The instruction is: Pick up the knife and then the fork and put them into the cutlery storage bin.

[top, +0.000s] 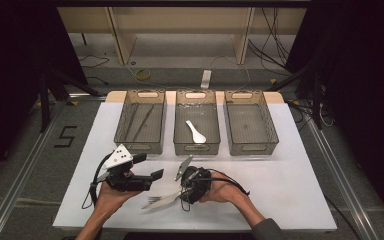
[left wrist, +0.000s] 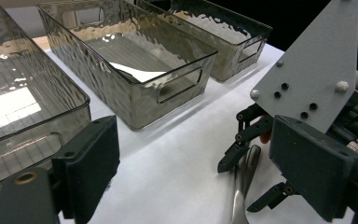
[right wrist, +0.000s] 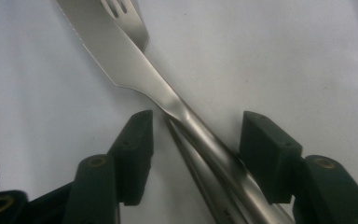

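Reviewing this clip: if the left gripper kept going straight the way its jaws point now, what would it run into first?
Probably the right gripper: the left gripper points across the table at it, with only white table surface between. Depth is unclear, so it may first brush the knife lying there.

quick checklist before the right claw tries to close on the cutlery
1. Right claw open around the handles: ok, jaws apart with the knife and fork handles between them.
2. Only one piece between the jaws: not ok, the knife lies crossed over the fork, so closing would likely catch both.
3. Left claw out of the way: ok, open and holding nothing, beside the cutlery.
4. Bins free to receive: the middle bin holds a white spoon; the right bin looks empty; ok.
5. Left bin contents: cannot tell, thin dark items inside.
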{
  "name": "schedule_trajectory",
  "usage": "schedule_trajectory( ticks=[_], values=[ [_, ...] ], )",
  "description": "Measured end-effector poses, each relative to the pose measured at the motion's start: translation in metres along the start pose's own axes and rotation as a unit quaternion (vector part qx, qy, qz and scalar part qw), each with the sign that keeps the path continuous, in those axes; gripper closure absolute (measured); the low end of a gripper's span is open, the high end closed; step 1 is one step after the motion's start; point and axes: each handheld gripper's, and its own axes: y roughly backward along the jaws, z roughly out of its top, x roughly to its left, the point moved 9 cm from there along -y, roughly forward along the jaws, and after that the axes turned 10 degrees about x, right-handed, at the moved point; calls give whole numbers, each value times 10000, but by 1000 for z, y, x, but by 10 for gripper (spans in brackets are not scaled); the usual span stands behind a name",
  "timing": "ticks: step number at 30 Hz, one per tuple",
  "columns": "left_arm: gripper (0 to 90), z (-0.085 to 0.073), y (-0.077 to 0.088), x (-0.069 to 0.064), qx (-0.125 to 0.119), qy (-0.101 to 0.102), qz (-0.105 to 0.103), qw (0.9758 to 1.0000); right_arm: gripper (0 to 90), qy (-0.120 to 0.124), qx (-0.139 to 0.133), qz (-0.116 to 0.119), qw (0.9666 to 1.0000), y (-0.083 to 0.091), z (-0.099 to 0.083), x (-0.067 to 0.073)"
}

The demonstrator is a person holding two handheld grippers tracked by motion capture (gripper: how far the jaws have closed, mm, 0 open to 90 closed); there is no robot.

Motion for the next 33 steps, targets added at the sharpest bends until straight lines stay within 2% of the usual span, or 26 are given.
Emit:
schedule_trajectory(
  ticks=[4,5,9,19,22,33],
  values=[
    [156,0,1,1,-3,-1,7,10000,520,94,102,-38,9999,1,0,0],
    [156,0,0,1,0,-10,8,10000,532,26,117,-44,9999,1,0,1],
    [156,0,0,0,1,-34,26,10000,581,153,263,-68,9995,2,1,4],
    [156,0,0,0,6,-28,18,10000,672,635,450,-208,9967,3,3,8],
    [157,0,0,0,8,-29,17,10000,702,678,444,-167,9966,4,3,9],
    [157,0,0,-1,17,-35,17,10000,800,1046,412,-335,9931,8,0,9]
  ],
)
